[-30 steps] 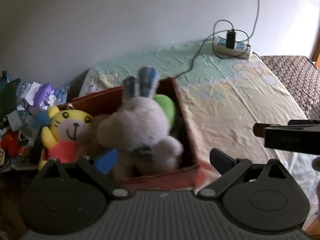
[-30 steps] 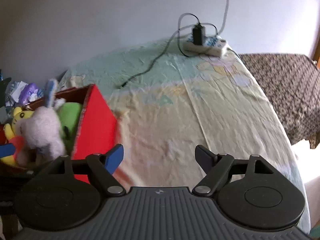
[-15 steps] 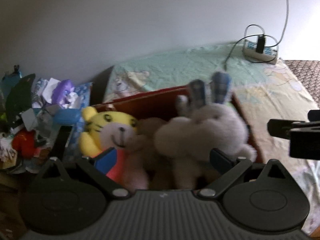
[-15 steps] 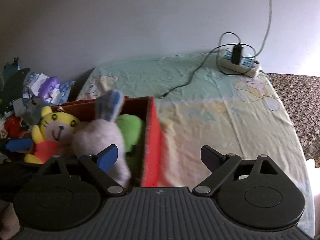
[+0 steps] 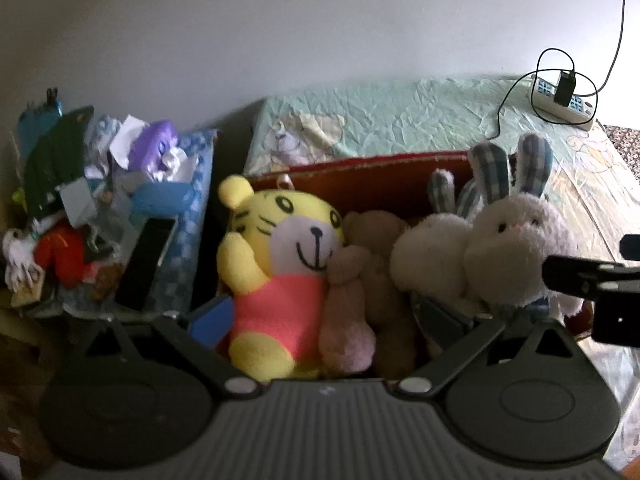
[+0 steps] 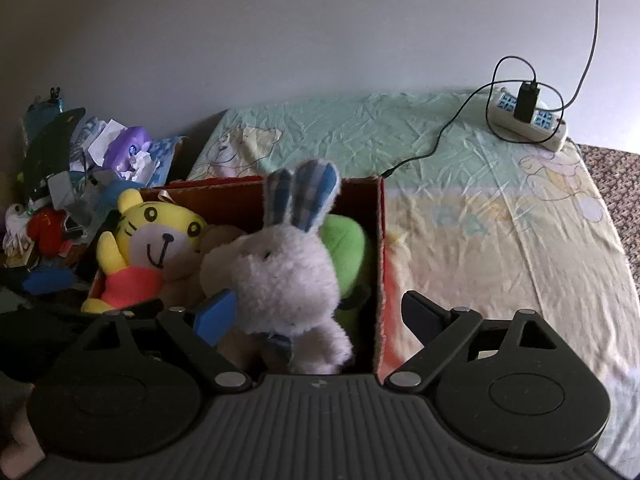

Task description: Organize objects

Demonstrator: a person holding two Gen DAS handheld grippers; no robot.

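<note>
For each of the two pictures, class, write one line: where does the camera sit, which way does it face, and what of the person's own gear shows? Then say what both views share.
Left wrist: on the left gripper, facing the red box head-on; own open fingers, plus the right gripper at the edge.
Right wrist: on the right gripper, facing the box's right wall and bed sheet; own open fingers.
Shared: yellow tiger, grey rabbit, power strip.
</note>
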